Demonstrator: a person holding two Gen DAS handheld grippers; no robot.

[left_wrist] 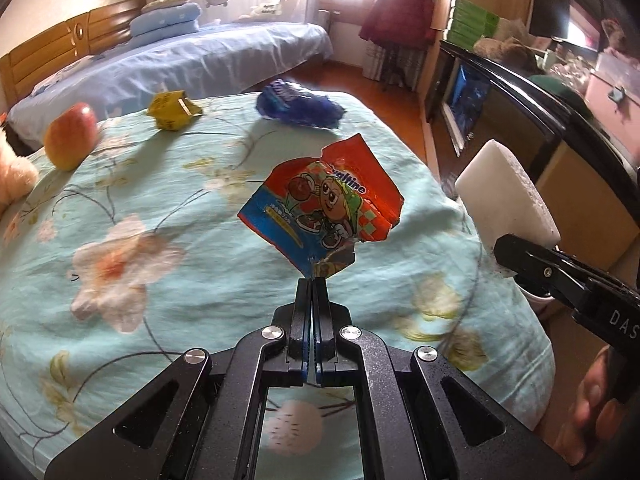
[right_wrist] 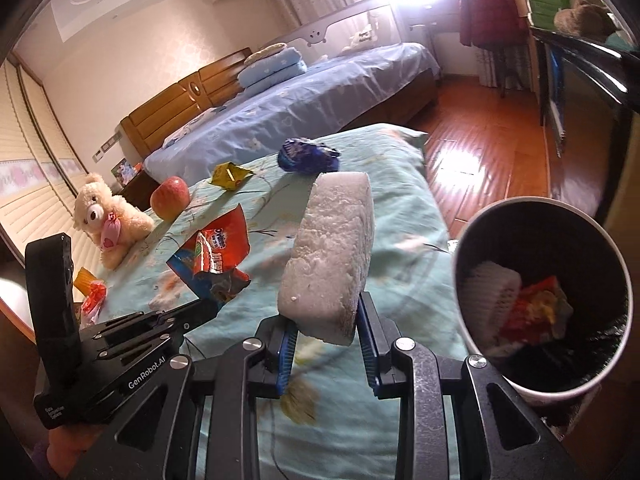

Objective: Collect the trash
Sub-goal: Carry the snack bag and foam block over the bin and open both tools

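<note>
The left gripper (left_wrist: 311, 280) is shut tight on the bottom corner of an orange and blue wrapper (left_wrist: 320, 208). The wrapper sticks up in the air over the bed (left_wrist: 200, 240) with the green flowered cover.

The right gripper (right_wrist: 326, 320) squeezes a white foam block (right_wrist: 330, 256) between its blue pads (right_wrist: 286, 356). The block stands up tall, over the bed and just left of the bin (right_wrist: 472, 304). The bin is a white tub with a dark inside. It sits off the right side of the bed. In it lie some white stuff and a red and yellow wrapper (right_wrist: 536, 308).

More things lie on the bed. A blue wrapper (right_wrist: 308, 155) is at the far end. A yellow carton (right_wrist: 230, 176) is left of it. An apple (right_wrist: 170, 198) is left of the carton. A teddy (right_wrist: 106, 222) sits at the left edge of the bed, with a small orange and red wrapper (right_wrist: 90, 290) near it.
</note>
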